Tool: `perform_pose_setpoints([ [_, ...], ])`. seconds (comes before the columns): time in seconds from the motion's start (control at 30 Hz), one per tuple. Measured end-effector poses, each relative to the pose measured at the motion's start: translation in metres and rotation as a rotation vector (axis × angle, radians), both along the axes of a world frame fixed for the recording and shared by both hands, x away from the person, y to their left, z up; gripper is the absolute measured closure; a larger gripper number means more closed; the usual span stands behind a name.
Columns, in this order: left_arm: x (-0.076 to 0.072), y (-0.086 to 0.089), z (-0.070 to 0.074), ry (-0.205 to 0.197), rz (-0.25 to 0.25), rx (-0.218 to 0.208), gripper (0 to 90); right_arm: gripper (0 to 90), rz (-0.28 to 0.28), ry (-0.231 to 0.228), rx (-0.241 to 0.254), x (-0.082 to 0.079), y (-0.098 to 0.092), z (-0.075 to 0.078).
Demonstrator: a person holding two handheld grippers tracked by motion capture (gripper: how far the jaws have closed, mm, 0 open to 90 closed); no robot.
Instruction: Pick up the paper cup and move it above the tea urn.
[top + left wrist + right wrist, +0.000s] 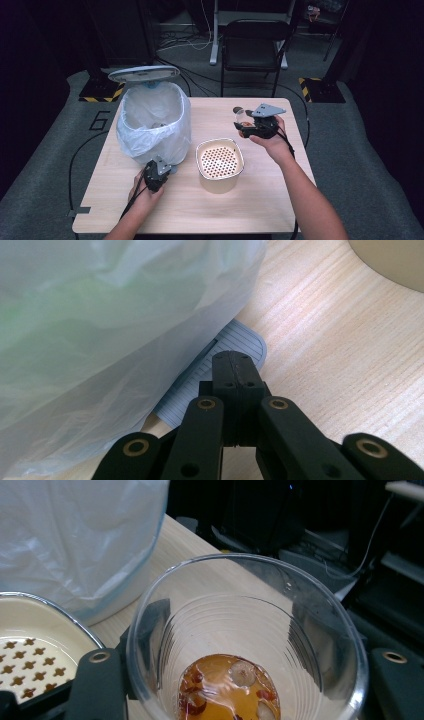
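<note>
Table layout in the high view: lined bin with raised lid at left, perforated strainer pot at centre, right gripper holding a clear cup above the far right of the table. Left gripper view: jaws fully closed together, empty, pressing the bin's ribbed pedal. Right gripper view: jaws clamp the cup upright, amber liquid with solids still inside, so pouring appears not yet done.

Table: under everything.
Bagged bin: far left on table, lid raised behind it.
Strainer container: centre, right of bin.
Cup: far right, between right gripper jaws, above table.
Left gripper: at bin's near base, over pedal.
Chair: behind table.
</note>
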State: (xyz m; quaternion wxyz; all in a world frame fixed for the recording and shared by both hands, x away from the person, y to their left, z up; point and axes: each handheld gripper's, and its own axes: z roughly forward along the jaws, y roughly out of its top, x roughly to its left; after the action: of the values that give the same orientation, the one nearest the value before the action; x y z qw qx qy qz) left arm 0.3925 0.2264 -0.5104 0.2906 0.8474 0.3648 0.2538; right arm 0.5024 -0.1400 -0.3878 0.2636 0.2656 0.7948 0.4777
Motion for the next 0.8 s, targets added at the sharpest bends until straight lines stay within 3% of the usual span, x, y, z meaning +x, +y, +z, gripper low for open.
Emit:
perform_pose_setpoints([
  [0.03, 0.0, 0.0, 0.0, -0.002, 0.003, 0.001, 90.0, 33.4, 0.02, -0.036, -0.008, 0.001, 0.001, 0.001],
  [0.2, 0.0, 0.0, 0.0, -0.003, 0.003, 0.0, 90.0, 34.0, 0.059, -0.092, -0.033, -0.004, 0.006, 0.007],
  [0.5, -0.001, 0.0, 0.0, -0.001, 0.006, 0.005, 90.0, 35.1, 0.148, -0.194, -0.154, -0.018, 0.016, 0.014],
  [0.8, 0.0, 0.0, 0.0, -0.005, 0.006, -0.001, 90.0, 35.5, 0.172, -0.271, -0.205, -0.028, 0.021, 0.02],
])
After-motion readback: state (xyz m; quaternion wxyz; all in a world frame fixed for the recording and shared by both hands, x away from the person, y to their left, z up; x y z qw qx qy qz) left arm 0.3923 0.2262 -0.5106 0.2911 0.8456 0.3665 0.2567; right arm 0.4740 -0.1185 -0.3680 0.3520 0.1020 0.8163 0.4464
